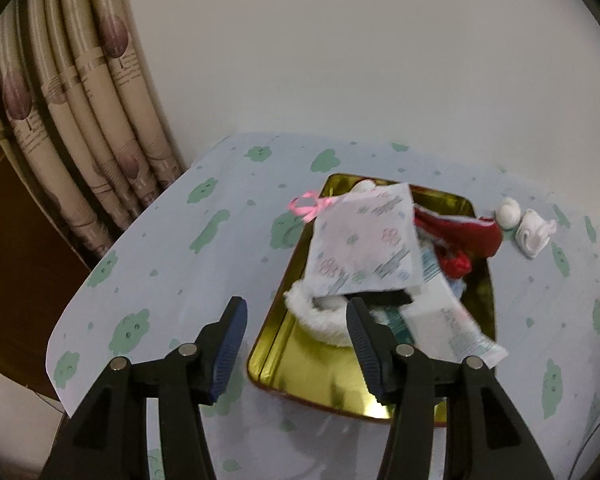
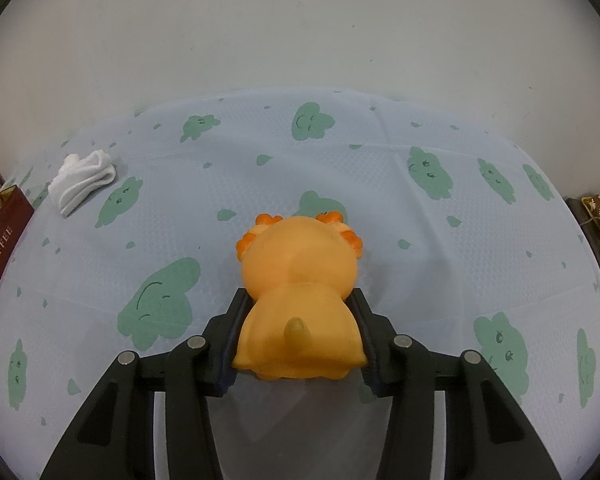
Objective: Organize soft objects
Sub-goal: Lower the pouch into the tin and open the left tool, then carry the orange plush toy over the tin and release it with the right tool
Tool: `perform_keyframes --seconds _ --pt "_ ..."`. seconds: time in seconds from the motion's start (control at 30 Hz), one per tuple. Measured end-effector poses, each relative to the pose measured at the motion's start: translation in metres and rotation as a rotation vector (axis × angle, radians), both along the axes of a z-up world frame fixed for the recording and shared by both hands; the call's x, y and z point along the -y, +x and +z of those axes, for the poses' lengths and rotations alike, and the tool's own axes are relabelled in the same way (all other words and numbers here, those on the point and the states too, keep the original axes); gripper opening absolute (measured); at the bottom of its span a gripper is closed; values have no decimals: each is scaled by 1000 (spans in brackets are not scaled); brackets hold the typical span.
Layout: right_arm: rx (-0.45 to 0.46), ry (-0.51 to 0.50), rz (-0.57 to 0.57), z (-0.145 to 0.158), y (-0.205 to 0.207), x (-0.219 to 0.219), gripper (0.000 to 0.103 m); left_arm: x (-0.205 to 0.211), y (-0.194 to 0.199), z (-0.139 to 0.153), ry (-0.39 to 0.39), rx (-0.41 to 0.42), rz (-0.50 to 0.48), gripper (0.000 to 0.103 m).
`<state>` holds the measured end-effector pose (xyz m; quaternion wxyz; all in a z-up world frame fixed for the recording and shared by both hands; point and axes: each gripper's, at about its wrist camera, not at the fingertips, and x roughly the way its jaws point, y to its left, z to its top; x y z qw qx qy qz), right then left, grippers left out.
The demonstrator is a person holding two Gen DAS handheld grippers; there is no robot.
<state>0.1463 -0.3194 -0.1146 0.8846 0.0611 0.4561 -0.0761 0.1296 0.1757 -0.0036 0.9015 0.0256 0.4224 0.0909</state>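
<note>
Curtains (image 1: 80, 120) far left. Gold tin (image 1: 320, 364) mid-table, heaped: patterned pouch (image 1: 364, 240), Santa hat (image 1: 460, 232), packets. Rolled white socks (image 1: 534, 234) right of the tin. Left gripper (image 1: 296, 320) apart, empty, near tin. Right gripper (image 2: 299, 320) clamped on orange squishy toy (image 2: 300, 272), resting on tablecloth (image 2: 420, 260).

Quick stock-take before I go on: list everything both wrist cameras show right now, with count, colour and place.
tin box: one, gold inside, dark red outside, on the table, partly filled
patterned pouch: one, white with a pink ribbon, lying on top of the pile in the tin
red plush item: one, red with white trim, draped over the tin's far rim
packets: at least one, white and teal, in the tin; exact count unclear
white socks: one bundle, on the cloth beside the tin
orange toy: one, on the cloth
tablecloth: one, pale blue with green clouds
curtain: beige, far left
left gripper: black, open, empty
right gripper: black, shut on the orange toy
</note>
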Motion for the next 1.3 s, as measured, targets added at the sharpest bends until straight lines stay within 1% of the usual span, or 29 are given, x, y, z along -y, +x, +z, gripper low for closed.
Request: perform_keyframes --seconds 0.17,0.27,0.37,0.53,0.67,0.93,1.07,1.17,1.3 --pt "-3 -38 -2 3 0 -6 43 -9 -7 -7 12 5 13 53" --pt "-5 -51 2 5 1 -13 43 -15 -9 -9 -2 15 26 53" --pt "-8 -60 19 8 1 -24 43 -21 -11 -9 -8 28 43 53" --pt "4 -75 56 20 3 -44 43 -27 -13 -11 11 36 57 53" --pt "10 -82 101 31 6 -65 43 -31 -14 -8 -9 48 58 53" --pt "26 -96 220 49 7 -128 43 -28 -19 -1 14 88 60 53" --pt "41 -91 293 60 6 -164 43 -30 -19 0 12 93 66 53" --pt "54 -73 348 69 5 -190 43 -37 -18 1 -15 90 86 53" --pt "72 -56 427 79 4 -228 43 -53 -19 2 -67 99 150 53"
